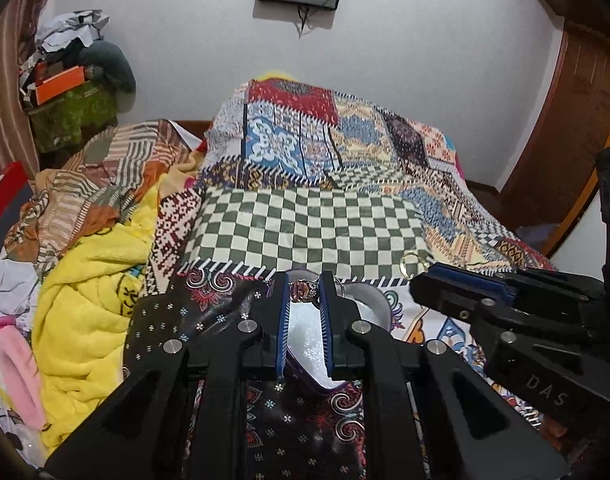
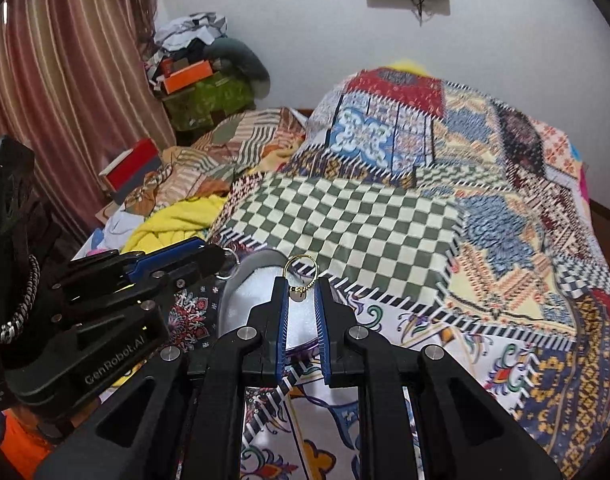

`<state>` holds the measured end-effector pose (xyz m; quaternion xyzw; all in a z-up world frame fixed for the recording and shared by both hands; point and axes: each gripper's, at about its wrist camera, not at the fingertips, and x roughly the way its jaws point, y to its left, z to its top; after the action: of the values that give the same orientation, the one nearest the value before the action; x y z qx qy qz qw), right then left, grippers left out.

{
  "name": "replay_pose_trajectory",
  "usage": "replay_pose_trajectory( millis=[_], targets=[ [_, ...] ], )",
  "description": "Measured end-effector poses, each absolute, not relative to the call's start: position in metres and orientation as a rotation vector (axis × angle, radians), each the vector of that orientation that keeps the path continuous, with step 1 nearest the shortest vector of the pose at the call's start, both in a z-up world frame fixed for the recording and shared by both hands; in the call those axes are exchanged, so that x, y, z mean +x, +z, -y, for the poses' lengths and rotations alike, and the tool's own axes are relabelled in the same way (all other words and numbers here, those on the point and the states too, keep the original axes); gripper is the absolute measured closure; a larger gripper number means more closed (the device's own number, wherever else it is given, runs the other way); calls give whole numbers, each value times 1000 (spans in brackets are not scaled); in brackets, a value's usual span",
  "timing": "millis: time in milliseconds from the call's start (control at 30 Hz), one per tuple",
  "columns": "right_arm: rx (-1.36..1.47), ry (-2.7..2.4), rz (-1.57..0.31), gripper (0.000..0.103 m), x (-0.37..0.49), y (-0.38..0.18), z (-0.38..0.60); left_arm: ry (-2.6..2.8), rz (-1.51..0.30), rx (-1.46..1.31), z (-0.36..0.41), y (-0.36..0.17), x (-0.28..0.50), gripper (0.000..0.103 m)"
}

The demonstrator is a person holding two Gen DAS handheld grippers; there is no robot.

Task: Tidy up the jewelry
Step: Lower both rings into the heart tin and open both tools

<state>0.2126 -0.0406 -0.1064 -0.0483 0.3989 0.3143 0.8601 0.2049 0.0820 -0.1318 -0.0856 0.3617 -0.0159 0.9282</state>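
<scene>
My left gripper (image 1: 303,290) is shut on a chunky ring with an amber stone (image 1: 303,291), held over an open purple jewelry box with white lining (image 1: 311,344) on the patchwork bedspread. The left gripper also shows at the left of the right wrist view (image 2: 221,256). My right gripper (image 2: 301,290) is shut on a thin gold hoop earring (image 2: 300,270) with a small charm, above the same box (image 2: 257,292). The right gripper shows in the left wrist view (image 1: 419,270), with the gold hoop (image 1: 409,263) at its tip.
The patchwork bedspread (image 2: 505,240) covers the bed, with a green checkered patch (image 1: 305,232) just beyond the box. A yellow towel (image 1: 89,304) and piled clothes lie left. A curtain (image 2: 65,80), clutter pile (image 2: 201,72) and wooden door (image 1: 573,120) ring the room.
</scene>
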Motion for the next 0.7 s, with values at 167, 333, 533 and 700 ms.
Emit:
replay_pose_trajectory(
  millis=[167,333,533,700],
  targets=[
    [-134,659,-886,91,222,-124,33,-42,-775,-169,-80,-146,217,90],
    [-141,663,-918,91,228,-134,32,-49,-801,-174,-82,-156,224,90],
    [-152,672,-919,91,229,-137,31,-56,-814,-184,-83,-158,226,90],
    [-158,679,-928,91,228,-136,31,-53,-804,-179,-83,-151,224,90]
  ],
)
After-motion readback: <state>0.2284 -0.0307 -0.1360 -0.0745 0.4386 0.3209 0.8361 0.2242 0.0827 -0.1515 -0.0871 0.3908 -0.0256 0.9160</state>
